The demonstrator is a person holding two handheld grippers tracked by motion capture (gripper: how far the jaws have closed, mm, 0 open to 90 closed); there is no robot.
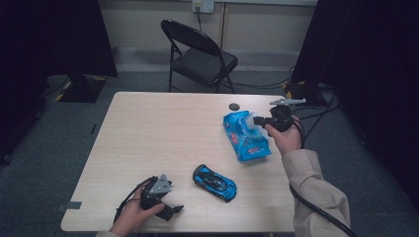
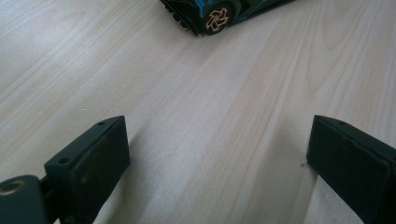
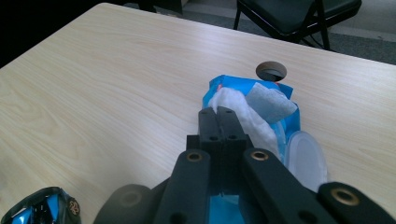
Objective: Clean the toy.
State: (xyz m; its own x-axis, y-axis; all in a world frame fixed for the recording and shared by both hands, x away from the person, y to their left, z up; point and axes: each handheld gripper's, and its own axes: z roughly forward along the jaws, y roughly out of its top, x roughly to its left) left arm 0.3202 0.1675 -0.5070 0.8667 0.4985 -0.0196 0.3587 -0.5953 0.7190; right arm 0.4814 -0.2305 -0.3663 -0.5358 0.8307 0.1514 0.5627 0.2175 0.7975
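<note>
On table (image 1: 148, 128): one wipes pack (image 1: 245, 136), one toy car (image 1: 215, 182), two grippers.

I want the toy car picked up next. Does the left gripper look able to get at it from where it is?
Probably yes. The left gripper is open, the toy car lies just ahead of its jaws, and bare table lies between them.

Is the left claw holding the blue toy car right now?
No, the left claw is open over bare table, and the toy car sits apart ahead of it.
</note>
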